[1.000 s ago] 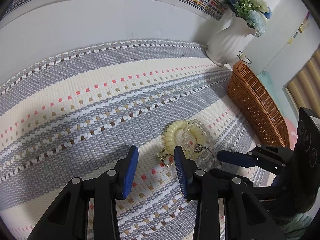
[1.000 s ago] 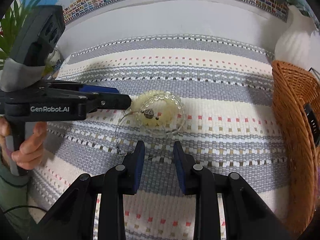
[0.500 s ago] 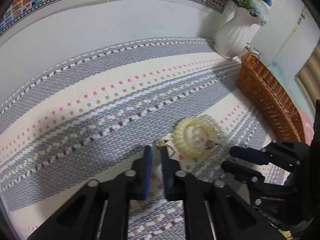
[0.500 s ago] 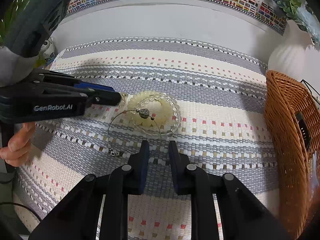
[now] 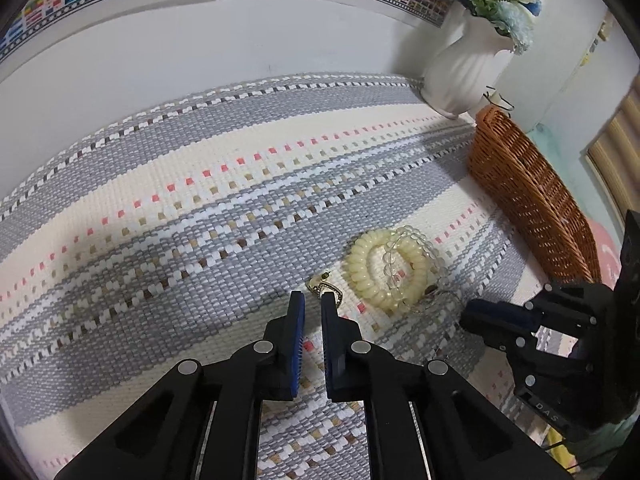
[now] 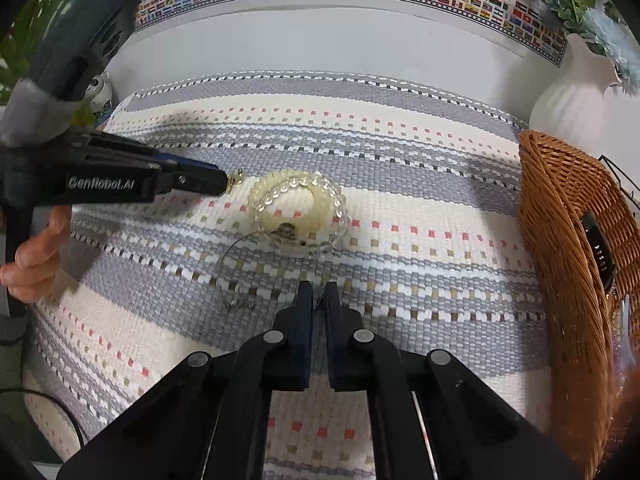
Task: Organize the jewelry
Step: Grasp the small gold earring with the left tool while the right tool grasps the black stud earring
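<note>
on the striped mat [image 5: 200, 184], both grippers' fingers look nearly clenched, left gripper [image 5: 313, 300] at the gold earring [image 5: 325, 286], right gripper [image 6: 319, 292] apparently pinching the thin necklace [image 6: 240, 248]; basket [image 6: 568, 216] next.

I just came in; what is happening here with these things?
A person holds tongs in each hand over a striped woven mat. The left tongs, nearly closed, sit at a small gold trinket; the right tongs seem to pinch a thin silver wire bracelet. A pale yellow spiral hair tie lies between, outside the brown wicker basket.
</note>
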Available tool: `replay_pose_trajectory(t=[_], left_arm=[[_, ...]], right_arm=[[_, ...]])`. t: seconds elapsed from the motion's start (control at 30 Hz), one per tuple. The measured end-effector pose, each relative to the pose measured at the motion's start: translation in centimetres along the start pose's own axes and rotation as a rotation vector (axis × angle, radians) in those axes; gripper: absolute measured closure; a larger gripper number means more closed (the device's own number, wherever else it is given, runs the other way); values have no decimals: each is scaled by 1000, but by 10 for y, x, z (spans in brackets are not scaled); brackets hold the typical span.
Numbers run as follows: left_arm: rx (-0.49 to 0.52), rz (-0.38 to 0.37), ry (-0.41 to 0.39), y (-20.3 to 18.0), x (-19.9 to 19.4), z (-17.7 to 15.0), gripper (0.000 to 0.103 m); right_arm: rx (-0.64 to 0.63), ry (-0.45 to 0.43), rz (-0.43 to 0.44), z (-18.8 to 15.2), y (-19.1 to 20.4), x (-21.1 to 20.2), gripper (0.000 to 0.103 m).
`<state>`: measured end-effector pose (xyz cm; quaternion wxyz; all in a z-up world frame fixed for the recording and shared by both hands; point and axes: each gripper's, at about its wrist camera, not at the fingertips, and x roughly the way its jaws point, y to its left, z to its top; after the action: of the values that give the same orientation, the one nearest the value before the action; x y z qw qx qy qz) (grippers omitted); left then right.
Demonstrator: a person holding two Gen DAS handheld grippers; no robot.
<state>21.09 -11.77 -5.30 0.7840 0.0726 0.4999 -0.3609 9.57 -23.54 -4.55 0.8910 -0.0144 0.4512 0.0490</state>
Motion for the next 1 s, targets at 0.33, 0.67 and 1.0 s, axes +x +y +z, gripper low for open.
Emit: replay_pose_trajectory(t=[0.33,0.67,1.0], left_arm=[[-40,-54,-17,14,-11,-1,72],[-24,10,-42,1,-2,1,63],[-20,27,-44,0,3,2,96]], right_arm=[[-22,10,9,-18,-2,-13,97],[32,7,86,-12,-20,-17,94],[-69,30,141,9,-6,3,76]])
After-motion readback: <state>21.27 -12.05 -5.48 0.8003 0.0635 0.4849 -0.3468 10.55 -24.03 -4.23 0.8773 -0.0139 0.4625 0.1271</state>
